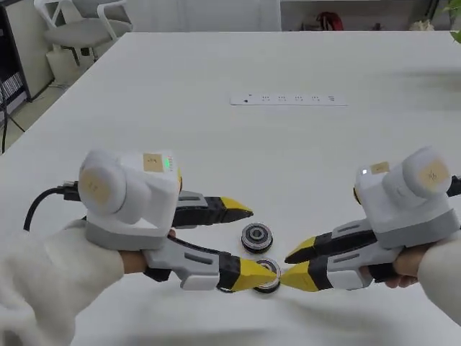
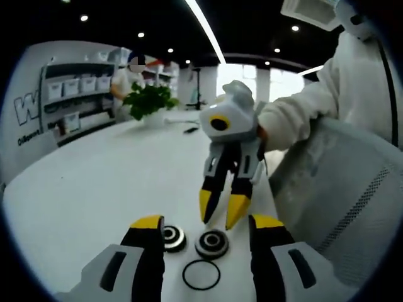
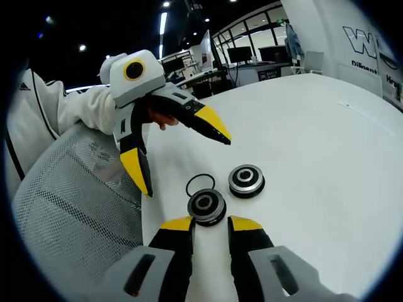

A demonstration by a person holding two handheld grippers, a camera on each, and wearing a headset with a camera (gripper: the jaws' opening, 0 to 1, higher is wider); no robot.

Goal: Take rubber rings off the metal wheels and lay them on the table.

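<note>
Two round metal wheels lie flat on the white table, axles upright, so neither has a long axis to align to. The near wheel sits directly ahead of the right gripper, centred on the gap between its jaws. The far wheel is just beyond and to one side. One thin black rubber ring already lies loose on the table beside the near wheel. Right gripper: jaws part open, gap about the wheel's width, holding nothing; tips at the wheel's edge, contact not resolvable. Left gripper: jaws spread wide, empty; one tip comes close to the same wheel from the opposite side. Judgement: the right gripper is better lined up on the near wheel. Which wheel has lost its ring: cannot tell.
</note>
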